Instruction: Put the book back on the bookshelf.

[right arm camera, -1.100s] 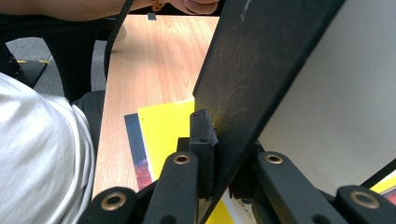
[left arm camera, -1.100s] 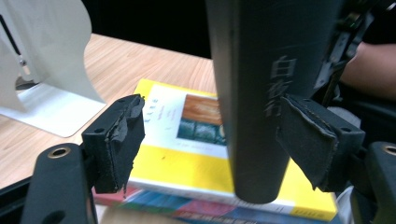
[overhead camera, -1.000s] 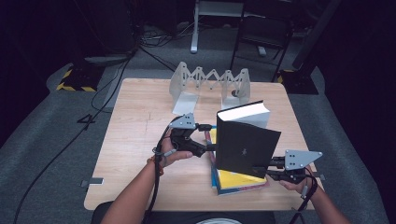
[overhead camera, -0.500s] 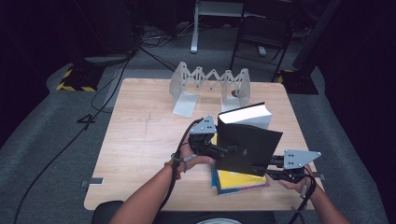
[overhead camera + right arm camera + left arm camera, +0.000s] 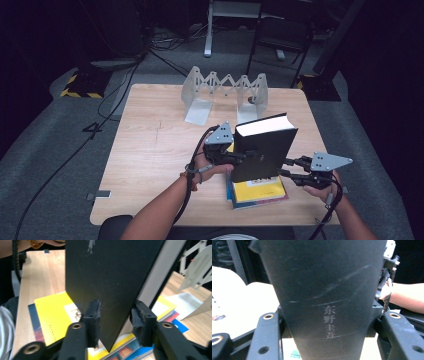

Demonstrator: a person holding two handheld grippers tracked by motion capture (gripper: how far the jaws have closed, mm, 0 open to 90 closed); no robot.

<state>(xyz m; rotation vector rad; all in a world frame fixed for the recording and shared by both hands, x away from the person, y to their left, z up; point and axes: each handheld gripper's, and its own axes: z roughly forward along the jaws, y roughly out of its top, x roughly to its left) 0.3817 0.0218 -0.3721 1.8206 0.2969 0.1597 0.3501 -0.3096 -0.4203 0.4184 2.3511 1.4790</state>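
Note:
A thick black book [image 5: 262, 150] stands tilted on one corner above a stack of books topped by a yellow one [image 5: 260, 190]. My left gripper [image 5: 239, 156] has just been closing. In the left gripper view its jaws press both sides of the book's spine [image 5: 324, 290]. My right gripper [image 5: 287, 167] is at the book's lower right. Its jaws have just been opening, and in the right gripper view the book's bottom corner [image 5: 112, 277] sits between the parted pads [image 5: 93, 315] above the yellow book [image 5: 52, 315].
A metal accordion book rack [image 5: 225, 90] stands at the back of the wooden table [image 5: 150, 150], with its plates [image 5: 197, 267] at the right of the right gripper view. Dark floor with cables surrounds the table.
My left gripper moved right, from beside the black book onto its spine, and closed on it. The right gripper stayed in place. The book kept its upright tilt.

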